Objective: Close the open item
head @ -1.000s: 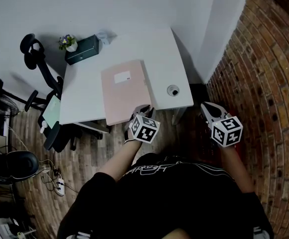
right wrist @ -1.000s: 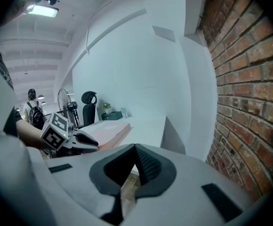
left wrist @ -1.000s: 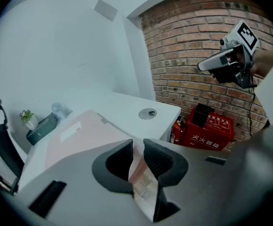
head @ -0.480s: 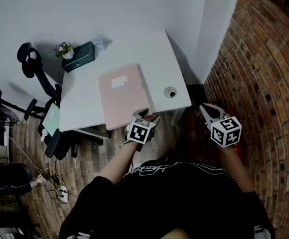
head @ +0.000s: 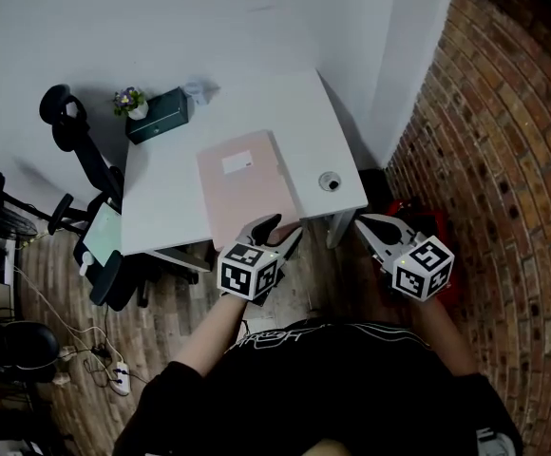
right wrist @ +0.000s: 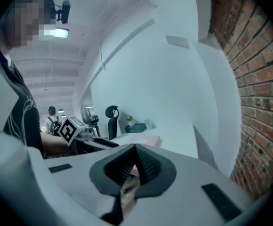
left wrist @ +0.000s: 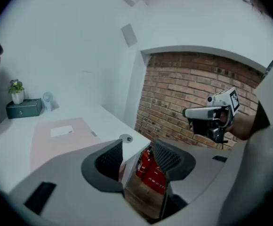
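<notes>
On the white bench, pink folder lies shut; left tongs, just opened, spread and empty near its front edge; right tongs pressed together

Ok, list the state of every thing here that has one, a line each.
Pink cardboard folder: closed, lying flat on the white desk.
Left gripper: jaws apart, just opened, nothing between them.
Right gripper: shut, empty.
Dark green rectangular box: looks closed.
Small potted plant: upright.
</notes>
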The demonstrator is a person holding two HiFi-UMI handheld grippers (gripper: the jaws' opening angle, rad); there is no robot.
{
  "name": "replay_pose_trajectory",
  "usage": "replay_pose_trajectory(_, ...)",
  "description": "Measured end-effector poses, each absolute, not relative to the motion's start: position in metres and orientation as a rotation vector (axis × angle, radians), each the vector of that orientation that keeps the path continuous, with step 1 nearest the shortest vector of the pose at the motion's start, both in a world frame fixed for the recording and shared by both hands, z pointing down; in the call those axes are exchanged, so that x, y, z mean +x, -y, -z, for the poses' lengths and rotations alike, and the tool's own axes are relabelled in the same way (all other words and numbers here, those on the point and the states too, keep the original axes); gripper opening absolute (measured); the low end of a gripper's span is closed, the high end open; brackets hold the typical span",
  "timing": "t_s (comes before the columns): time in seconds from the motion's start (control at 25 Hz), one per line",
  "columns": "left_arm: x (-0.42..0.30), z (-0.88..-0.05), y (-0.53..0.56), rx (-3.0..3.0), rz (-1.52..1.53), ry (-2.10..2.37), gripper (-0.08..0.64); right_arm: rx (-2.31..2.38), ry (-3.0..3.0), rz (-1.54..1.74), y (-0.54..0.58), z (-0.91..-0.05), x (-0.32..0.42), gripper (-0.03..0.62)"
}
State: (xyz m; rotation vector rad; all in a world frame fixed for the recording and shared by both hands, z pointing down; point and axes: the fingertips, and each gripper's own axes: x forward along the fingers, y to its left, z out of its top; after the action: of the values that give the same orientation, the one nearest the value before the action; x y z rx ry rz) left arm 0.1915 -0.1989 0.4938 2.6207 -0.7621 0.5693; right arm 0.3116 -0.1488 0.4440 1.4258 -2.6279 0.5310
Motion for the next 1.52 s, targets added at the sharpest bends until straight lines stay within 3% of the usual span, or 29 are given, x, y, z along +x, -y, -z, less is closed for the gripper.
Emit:
replay_pose_trajectory(0.24,0.144,-0.441,0.148,2.632,-0.339,0.715,0.083,1.263,2.812,-0.571,0.120,-0.418,0.248,0.002)
replay_pose_trajectory(0.36,0.122,-0.421,0.126,2.624,-0.233,0.712,0.050,1.199,2.863,-0.538,0.106,-0.406,0.221,0.002)
replay_pose_trajectory(0.8,0.065,-0.396,0.068,2.604,-0.097,0.775,0.043,1.178,2.922,-0.443,0.055,-0.383,0.164,0.002)
replay_pose_trajectory(1.52,0.056,-0.387,0.039,2.658,-0.159,0.802,0.043,1.173,2.913,-0.406,0.025,-0.374,0.150,0.002)
